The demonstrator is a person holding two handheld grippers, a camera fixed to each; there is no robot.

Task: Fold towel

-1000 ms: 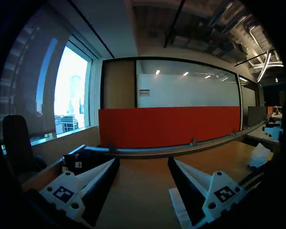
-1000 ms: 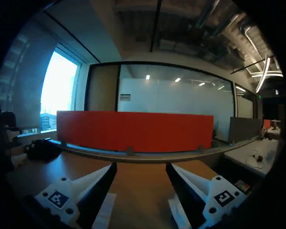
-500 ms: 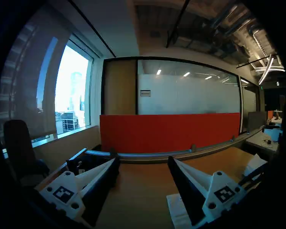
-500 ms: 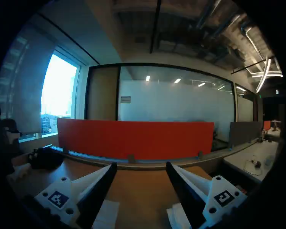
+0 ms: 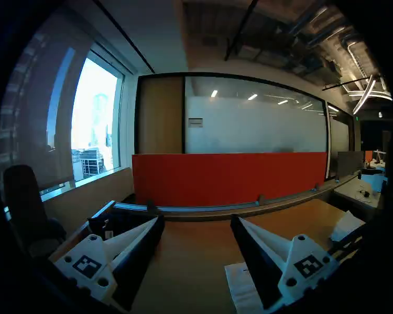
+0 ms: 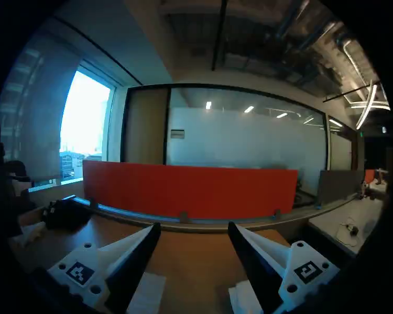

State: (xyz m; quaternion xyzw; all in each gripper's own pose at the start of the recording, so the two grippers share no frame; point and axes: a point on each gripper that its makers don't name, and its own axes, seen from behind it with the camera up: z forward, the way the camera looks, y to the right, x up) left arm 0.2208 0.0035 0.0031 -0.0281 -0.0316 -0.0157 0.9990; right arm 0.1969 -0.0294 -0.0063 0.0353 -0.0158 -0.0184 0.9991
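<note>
1. My left gripper [image 5: 195, 219] hangs level over the wooden counter [image 5: 196, 261]. Its fingers [image 5: 277, 254] are spread wide and grasp nothing.
2. My right gripper [image 6: 194, 226] is likewise released, with bare counter showing between its fingers.
3. The towel [image 5: 237, 285] lies white and flat on the counter at the lower right of the left gripper view, partly behind the right-hand finger. In the right gripper view it peeks in at the bottom edge, under both fingers.
4. I judge this to be the approach for the first grasp. To do it well I'd tip both grippers down until the towel's near edge sits between the fingers. Then I'd take one corner with each gripper and lift them together so the fold lands square.
5. The cloth looks thin. I'd clamp well onto each corner, since a shallow pinch may slip or bunch it.
6. A small sign [image 5: 195, 122] on the wall above the red partition [image 5: 228, 178] is too small to read. The fingers carry black-and-white marker squares [image 5: 86, 266] without letters, and I can make out no brand.
</note>
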